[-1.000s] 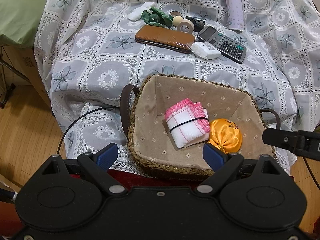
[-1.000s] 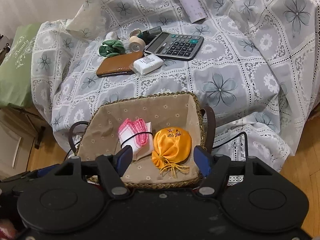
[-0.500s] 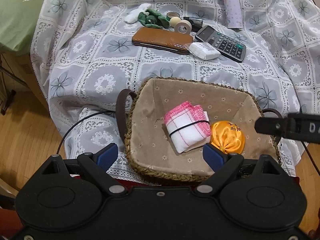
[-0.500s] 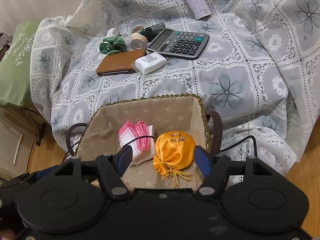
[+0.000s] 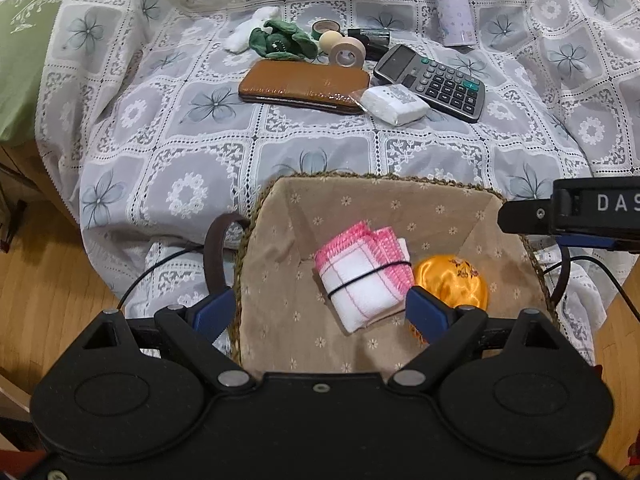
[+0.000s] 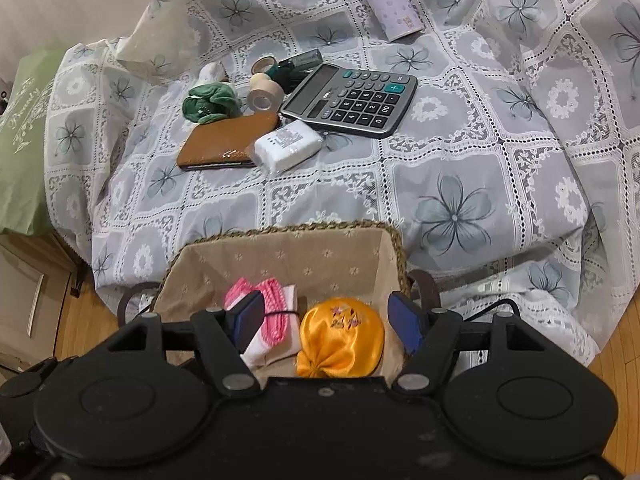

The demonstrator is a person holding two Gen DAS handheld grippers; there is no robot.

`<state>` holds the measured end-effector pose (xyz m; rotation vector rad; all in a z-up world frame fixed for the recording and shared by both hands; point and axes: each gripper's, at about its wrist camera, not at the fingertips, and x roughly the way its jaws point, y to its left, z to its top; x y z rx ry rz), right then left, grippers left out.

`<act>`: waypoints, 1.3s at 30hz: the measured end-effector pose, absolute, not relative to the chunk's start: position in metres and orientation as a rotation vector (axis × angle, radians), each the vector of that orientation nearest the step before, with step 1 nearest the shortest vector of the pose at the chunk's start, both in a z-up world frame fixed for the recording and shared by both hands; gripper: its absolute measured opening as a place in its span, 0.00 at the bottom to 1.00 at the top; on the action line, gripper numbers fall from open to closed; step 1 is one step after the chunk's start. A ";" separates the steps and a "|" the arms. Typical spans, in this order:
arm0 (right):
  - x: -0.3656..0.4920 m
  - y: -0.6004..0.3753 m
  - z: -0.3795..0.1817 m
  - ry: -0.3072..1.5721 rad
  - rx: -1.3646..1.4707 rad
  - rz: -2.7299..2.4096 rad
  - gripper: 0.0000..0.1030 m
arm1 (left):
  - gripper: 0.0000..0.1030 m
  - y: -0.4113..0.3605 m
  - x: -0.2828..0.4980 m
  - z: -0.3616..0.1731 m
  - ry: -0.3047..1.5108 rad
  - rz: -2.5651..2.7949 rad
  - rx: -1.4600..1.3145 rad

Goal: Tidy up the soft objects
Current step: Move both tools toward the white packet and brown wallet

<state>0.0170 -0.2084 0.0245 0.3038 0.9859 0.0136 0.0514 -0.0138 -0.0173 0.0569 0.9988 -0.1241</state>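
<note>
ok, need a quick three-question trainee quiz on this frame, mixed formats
1. True or false: the calculator sits inside the basket.
2. Which two things lie in the basket? A) wallet and tape roll B) pink cloth and orange pouch C) bottle and calculator
3. Fill in: the white packet lies between the brown wallet and the ____.

Key:
1. False; it lies on the bedspread beyond the basket.
2. B; the pink cloth and orange pouch.
3. Calculator.
</note>
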 end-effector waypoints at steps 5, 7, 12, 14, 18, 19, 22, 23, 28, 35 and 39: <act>0.037 -0.215 0.022 1.000 0.308 0.005 0.66 | 0.86 -0.017 0.067 -0.012 0.996 -0.140 0.068; 0.047 -0.216 0.022 1.000 0.307 0.006 0.66 | 0.86 -0.018 0.074 -0.010 0.993 -0.143 0.071; 0.072 -0.217 0.021 1.006 0.306 0.015 0.66 | 0.86 -0.018 0.096 -0.009 1.004 -0.146 0.067; 0.083 -0.217 0.020 1.009 0.302 0.023 0.66 | 0.86 -0.017 0.104 -0.009 1.006 -0.142 0.064; 0.105 -0.215 0.018 1.015 0.292 0.038 0.67 | 0.86 -0.015 0.120 -0.011 1.014 -0.131 0.054; 0.109 -0.214 0.017 1.016 0.288 0.042 0.67 | 0.86 -0.014 0.124 -0.011 1.016 -0.129 0.050; 0.125 -0.211 0.015 1.020 0.278 0.055 0.67 | 0.86 -0.010 0.135 -0.014 1.025 -0.116 0.044; 0.129 -0.210 0.014 1.021 0.275 0.060 0.67 | 0.86 -0.008 0.138 -0.015 1.029 -0.111 0.040; 0.153 -0.200 0.007 1.023 0.249 0.095 0.67 | 0.86 0.001 0.154 -0.019 1.044 -0.087 0.024; 0.181 -0.182 -0.005 1.026 0.188 0.149 0.69 | 0.86 0.016 0.179 -0.023 1.056 -0.047 -0.006; 0.195 -0.174 -0.011 1.021 0.128 0.150 0.70 | 0.86 0.025 0.193 -0.026 1.058 -0.034 -0.015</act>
